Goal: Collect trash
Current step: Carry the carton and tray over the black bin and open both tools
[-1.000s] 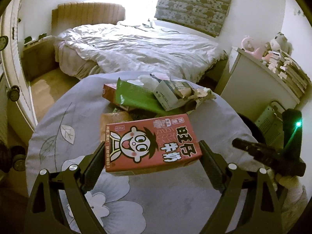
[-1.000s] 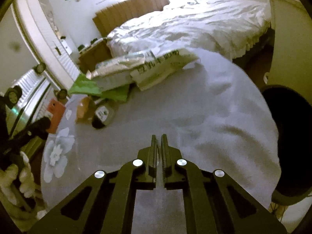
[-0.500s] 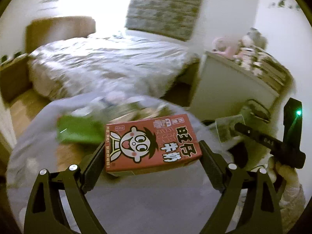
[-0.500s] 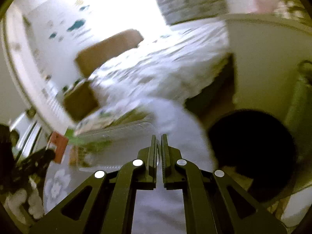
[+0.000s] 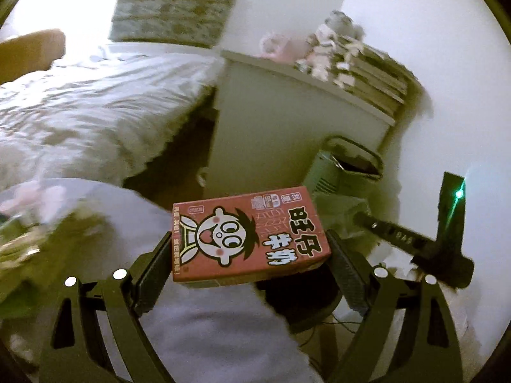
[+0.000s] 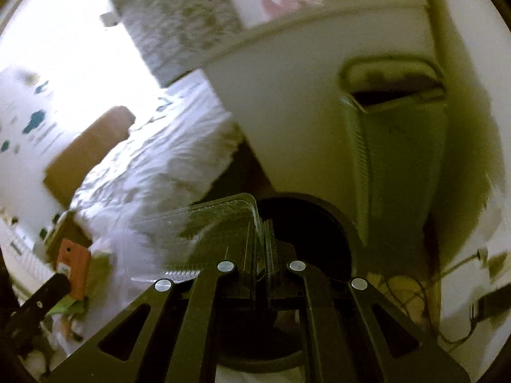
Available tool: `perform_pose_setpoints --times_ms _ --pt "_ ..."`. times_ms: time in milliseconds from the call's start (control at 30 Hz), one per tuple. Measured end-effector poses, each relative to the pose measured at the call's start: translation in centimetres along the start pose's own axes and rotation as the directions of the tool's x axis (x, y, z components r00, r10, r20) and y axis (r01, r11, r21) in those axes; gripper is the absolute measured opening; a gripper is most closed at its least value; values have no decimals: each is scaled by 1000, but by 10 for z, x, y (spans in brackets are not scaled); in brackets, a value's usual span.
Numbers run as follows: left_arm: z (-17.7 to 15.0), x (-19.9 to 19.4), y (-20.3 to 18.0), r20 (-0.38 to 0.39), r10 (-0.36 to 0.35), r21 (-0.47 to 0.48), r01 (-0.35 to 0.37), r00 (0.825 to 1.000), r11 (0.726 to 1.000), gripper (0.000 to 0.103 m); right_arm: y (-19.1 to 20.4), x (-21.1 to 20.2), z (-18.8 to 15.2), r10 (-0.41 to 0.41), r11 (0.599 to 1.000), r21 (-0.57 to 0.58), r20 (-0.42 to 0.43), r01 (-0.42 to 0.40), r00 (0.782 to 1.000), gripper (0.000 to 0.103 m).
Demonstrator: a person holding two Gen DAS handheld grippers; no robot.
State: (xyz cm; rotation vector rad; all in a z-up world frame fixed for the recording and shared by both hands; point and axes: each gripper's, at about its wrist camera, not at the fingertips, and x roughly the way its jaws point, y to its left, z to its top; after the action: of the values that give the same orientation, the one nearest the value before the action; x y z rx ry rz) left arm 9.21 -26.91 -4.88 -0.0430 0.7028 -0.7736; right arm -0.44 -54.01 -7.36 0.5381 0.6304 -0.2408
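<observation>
A red milk carton (image 5: 252, 229) with a cartoon face lies flat between the pads of my left gripper (image 5: 249, 238), which is shut on it above the table's right edge. My right gripper (image 6: 263, 227) is shut on the rim of a clear plastic tray (image 6: 198, 236) that sticks out to the left. It hangs over a round black bin (image 6: 319, 220). The left wrist view shows the same bin (image 5: 300, 303) below the carton, with the right gripper (image 5: 412, 244) beside it. In the right wrist view the carton (image 6: 72, 265) appears at the far left.
The grey-clothed round table (image 5: 207, 328) holds a blurred pile of wrappers (image 5: 22, 242) at the left. Behind the bin stand a white cabinet (image 5: 271, 121), topped with books and toys, and a pale ribbed appliance (image 6: 396, 153). A bed (image 5: 80, 105) fills the left. Cables (image 6: 415, 290) lie on the floor.
Both grippers swung right, away from the trash pile on the table and toward the black bin and white cabinet. The carton and the clear tray stayed held.
</observation>
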Motion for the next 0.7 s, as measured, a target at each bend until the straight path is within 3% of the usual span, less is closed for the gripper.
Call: perform_pose_setpoints --times_ms 233,400,700 --pt "-1 58 -19 -89 -30 38 33 996 999 89 -36 29 -16 -54 996 66 -57 58 997 6" --pt "-7 76 -20 -130 -33 37 38 991 999 89 -52 43 -24 -65 994 78 -96 73 993 6" --pt "-8 84 -24 -146 -32 46 39 989 998 89 -48 55 -29 -61 995 74 -130 71 990 6"
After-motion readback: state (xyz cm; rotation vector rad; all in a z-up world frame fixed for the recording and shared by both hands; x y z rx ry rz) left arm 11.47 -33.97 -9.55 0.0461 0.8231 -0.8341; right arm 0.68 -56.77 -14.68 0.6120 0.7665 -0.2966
